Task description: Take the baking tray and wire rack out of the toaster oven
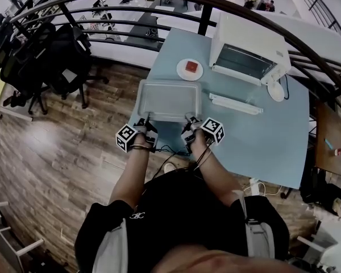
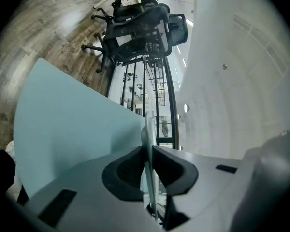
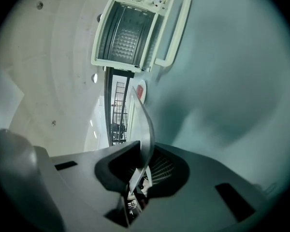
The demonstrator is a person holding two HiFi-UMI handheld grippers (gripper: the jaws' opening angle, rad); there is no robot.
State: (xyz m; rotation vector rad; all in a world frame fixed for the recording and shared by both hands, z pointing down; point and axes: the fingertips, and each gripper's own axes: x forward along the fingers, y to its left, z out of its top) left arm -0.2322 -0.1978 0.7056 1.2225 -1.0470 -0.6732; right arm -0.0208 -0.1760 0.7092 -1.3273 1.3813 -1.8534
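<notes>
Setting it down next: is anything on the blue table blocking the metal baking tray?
Nothing visible: the blue table around the metal baking tray is bare; the small white plate lies beyond its far edge.

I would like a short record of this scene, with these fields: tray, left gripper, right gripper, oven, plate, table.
tray: out of the oven, over the table's near left part
left gripper: shut on the tray's near rim
right gripper: shut on the same rim
oven: at the table's far side
plate: left of the oven, something red on it
table: light blue
</notes>
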